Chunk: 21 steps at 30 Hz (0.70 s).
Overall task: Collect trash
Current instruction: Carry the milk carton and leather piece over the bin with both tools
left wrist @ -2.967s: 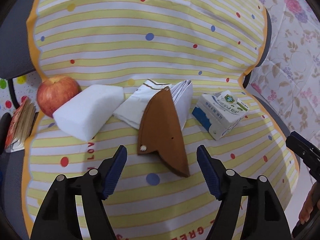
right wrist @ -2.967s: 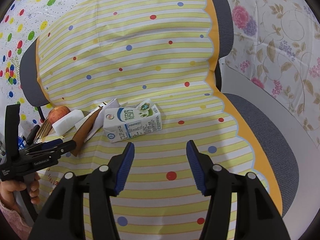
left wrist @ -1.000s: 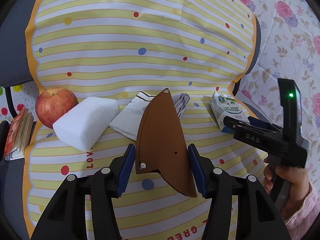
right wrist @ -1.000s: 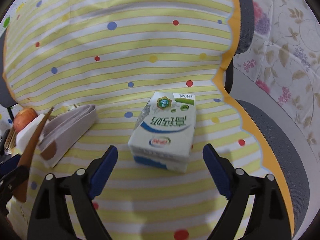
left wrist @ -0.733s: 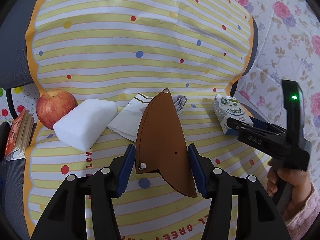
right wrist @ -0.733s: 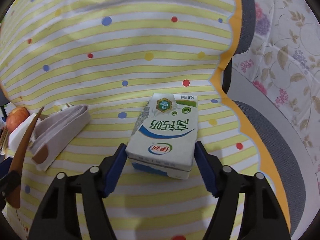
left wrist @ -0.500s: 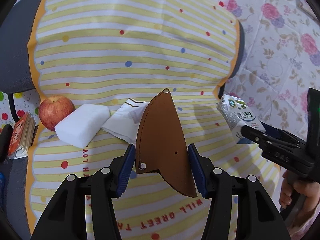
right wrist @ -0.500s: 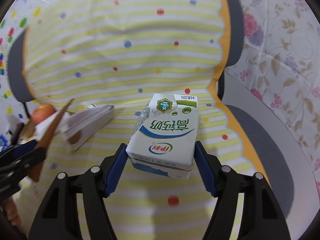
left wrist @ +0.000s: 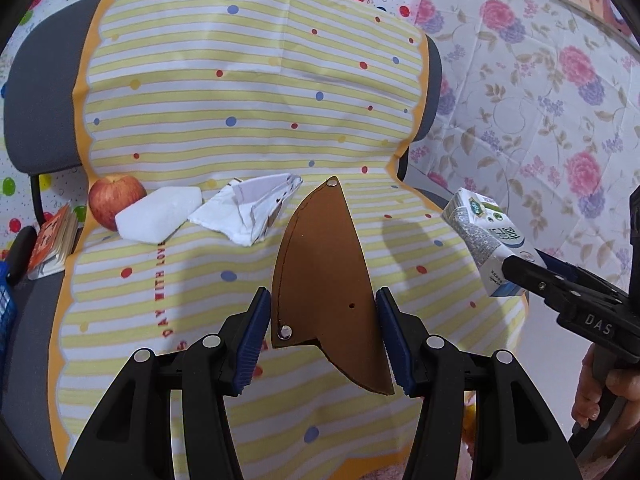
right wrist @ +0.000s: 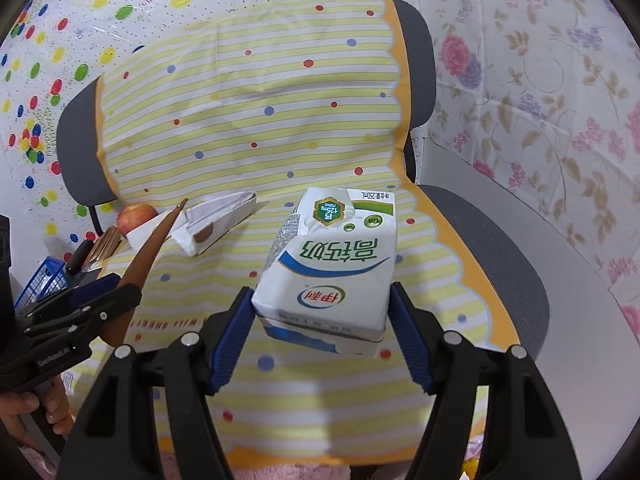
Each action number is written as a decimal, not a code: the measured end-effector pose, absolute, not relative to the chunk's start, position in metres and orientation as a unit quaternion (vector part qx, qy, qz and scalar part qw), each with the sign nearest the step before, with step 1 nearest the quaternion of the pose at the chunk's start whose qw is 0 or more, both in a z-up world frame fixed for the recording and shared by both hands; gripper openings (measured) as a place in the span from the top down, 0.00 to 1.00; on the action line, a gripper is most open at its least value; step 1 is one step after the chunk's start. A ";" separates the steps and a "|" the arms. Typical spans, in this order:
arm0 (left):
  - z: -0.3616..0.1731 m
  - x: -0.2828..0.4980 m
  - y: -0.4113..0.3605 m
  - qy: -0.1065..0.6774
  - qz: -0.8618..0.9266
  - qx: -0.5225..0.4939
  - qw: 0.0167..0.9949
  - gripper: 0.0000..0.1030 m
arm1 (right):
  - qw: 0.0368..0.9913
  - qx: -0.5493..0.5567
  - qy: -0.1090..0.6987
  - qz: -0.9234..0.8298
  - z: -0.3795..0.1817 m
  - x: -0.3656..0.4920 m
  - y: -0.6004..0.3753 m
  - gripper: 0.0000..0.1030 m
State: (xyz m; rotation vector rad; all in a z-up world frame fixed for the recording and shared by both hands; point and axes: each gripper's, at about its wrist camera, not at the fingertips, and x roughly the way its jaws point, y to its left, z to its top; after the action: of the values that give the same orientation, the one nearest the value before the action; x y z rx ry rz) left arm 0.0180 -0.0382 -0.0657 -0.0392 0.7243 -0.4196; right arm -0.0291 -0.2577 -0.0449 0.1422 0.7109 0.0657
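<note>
My left gripper [left wrist: 322, 336] is shut on a brown leather sheath [left wrist: 322, 276], held above the striped chair cover. The same sheath [right wrist: 150, 248] shows edge-on at the left of the right wrist view. My right gripper [right wrist: 322, 334] is shut on a white milk carton [right wrist: 336, 264], lifted clear of the seat. That carton [left wrist: 482, 236] also appears at the right of the left wrist view, gripped in the other tool. A crumpled white paper wrapper [left wrist: 248, 208] stays on the seat.
A red apple [left wrist: 114, 198] and a white foam block [left wrist: 158, 214] lie on the yellow striped cover [left wrist: 240, 92] of a grey chair. A small book [left wrist: 52, 240] and a blue basket [right wrist: 40, 280] sit at the left. Floral sheeting [left wrist: 540, 120] hangs to the right.
The right jaws closed on the milk carton and lifted it off the seat. Both grippers drew back and up from the chair, the left one keeping the sheath.
</note>
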 end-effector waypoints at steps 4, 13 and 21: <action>-0.071 0.003 -0.036 0.353 -0.198 -0.021 0.914 0.47 | 0.938 0.065 0.340 0.034 -0.043 -0.049 -0.255 0.35; -0.069 -0.034 -0.052 0.340 -0.228 -0.010 0.912 0.47 | 0.940 0.073 0.334 0.024 -0.046 -0.087 -0.262 0.35; -0.065 -0.075 -0.114 0.321 -0.317 0.029 0.892 0.47 | 0.942 0.079 0.325 -0.028 -0.047 -0.148 -0.289 0.35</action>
State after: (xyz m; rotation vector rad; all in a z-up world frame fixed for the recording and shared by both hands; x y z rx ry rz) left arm -0.0752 -0.1141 -0.0652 0.0594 0.6651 -0.6580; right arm -0.1483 -0.2892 -0.0467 0.1611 0.6633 -0.0563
